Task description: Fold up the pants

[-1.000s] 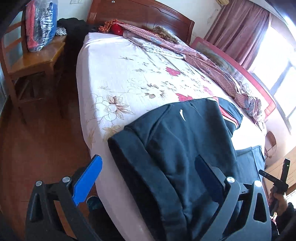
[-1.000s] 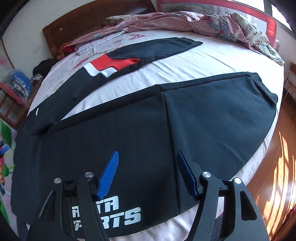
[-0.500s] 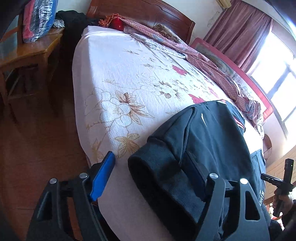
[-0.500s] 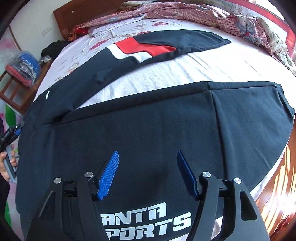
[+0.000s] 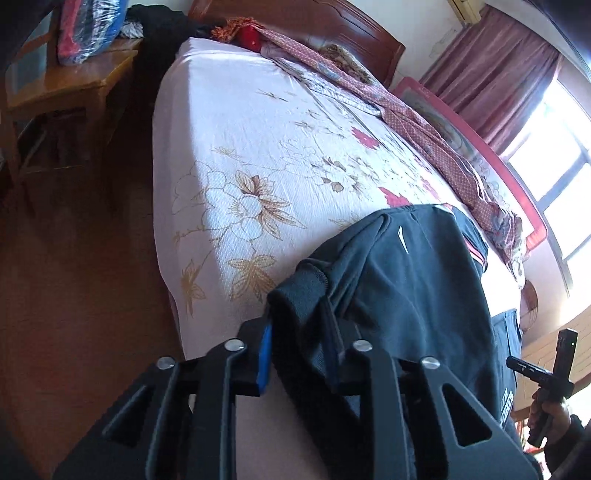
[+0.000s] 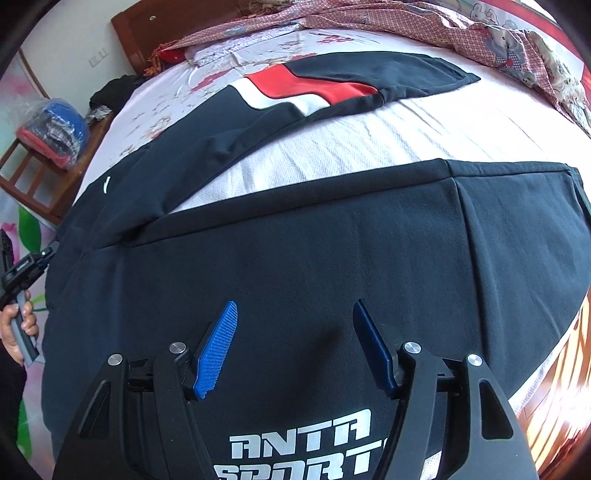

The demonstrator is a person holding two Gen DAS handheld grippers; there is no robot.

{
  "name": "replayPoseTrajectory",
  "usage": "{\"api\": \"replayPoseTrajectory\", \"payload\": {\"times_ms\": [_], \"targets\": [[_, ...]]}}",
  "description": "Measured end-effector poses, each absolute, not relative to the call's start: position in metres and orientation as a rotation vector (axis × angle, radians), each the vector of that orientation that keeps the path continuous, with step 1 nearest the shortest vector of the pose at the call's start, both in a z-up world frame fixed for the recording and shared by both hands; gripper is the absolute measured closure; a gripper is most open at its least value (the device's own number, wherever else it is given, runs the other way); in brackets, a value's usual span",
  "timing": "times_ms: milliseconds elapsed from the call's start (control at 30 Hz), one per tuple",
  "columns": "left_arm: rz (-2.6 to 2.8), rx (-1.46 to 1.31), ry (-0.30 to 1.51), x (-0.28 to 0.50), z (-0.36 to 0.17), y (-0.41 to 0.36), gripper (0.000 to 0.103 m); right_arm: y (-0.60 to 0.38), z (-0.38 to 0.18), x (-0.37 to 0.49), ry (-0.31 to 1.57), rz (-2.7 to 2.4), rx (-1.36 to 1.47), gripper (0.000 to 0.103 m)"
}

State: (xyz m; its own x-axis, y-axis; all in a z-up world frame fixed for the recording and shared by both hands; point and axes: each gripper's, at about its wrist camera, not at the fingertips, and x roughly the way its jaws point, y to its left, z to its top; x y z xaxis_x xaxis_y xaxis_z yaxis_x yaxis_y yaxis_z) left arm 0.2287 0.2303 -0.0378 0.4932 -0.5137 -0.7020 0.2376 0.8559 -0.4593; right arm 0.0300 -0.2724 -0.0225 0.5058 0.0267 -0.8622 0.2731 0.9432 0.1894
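Dark navy track pants (image 6: 332, 236) lie spread across the bed, legs apart. The far leg has a red and white patch (image 6: 306, 88), and the near leg has white lettering (image 6: 295, 450). My left gripper (image 5: 295, 326) is shut on the ribbed waistband (image 5: 299, 291) at the bed's edge, and the fabric bunches up between its blue pads. My right gripper (image 6: 294, 308) stands open just above the near leg, with flat cloth below it and nothing between its fingers.
A floral sheet (image 5: 240, 155) covers the bed, and a checked quilt (image 6: 480, 33) is heaped along its far side. A wooden chair (image 5: 74, 88) with bagged clothes stands by the headboard (image 5: 332, 26). There is wooden floor (image 5: 74, 277) beside the bed. A hand (image 6: 14, 325) grips the left handle.
My left gripper has closed from wide open onto the waistband and moved in toward the bed edge. The right gripper has slid along the near leg and stays open.
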Motion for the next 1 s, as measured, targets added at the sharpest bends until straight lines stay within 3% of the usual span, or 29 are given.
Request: {"api": "replayPoseTrajectory", "payload": {"times_ms": [133, 167, 200, 333, 467, 700, 733, 767, 800, 833, 900, 1000], "targets": [[-0.485, -0.419, 0.822, 0.195, 0.013, 0.222, 0.096, -0.298, 0.006, 0.071, 0.99, -0.123, 0.427, 0.038], [-0.514, -0.446, 0.789, 0.185, 0.027, 0.218, 0.096, -0.309, 0.014, 0.087, 0.97, -0.106, 0.496, 0.037], [-0.555, -0.464, 0.757, 0.173, 0.041, 0.213, 0.096, -0.321, 0.021, 0.104, 0.951, -0.096, 0.571, 0.028], [-0.656, -0.469, 0.691, 0.133, 0.074, 0.195, 0.096, -0.361, 0.035, 0.193, 0.929, -0.07, 0.825, 0.025], [-0.697, -0.455, 0.693, 0.101, 0.083, 0.182, 0.096, -0.378, 0.016, 0.287, 1.037, -0.111, 0.996, 0.025], [-0.773, -0.363, 0.683, 0.059, 0.093, 0.163, 0.096, -0.375, -0.027, 0.347, 1.2, -0.305, 1.091, 0.025], [-0.777, -0.334, 0.685, 0.054, 0.093, 0.16, 0.096, -0.373, -0.028, 0.347, 1.217, -0.326, 1.034, 0.029], [-0.77, -0.305, 0.689, 0.051, 0.093, 0.158, 0.096, -0.372, -0.028, 0.346, 1.199, -0.309, 0.993, 0.041], [-0.762, -0.294, 0.693, 0.05, 0.092, 0.158, 0.095, -0.371, -0.028, 0.344, 1.194, -0.264, 0.972, 0.074], [-0.744, -0.296, 0.697, 0.052, 0.09, 0.161, 0.095, -0.372, -0.026, 0.339, 1.184, -0.245, 0.955, 0.091], [-0.674, -0.307, 0.698, 0.061, 0.088, 0.171, 0.095, -0.38, -0.013, 0.322, 1.088, -0.173, 0.98, 0.097], [-0.537, -0.337, 0.653, 0.08, 0.088, 0.198, 0.095, -0.394, 0.017, 0.281, 0.918, -0.053, 1.058, 0.097]]}}
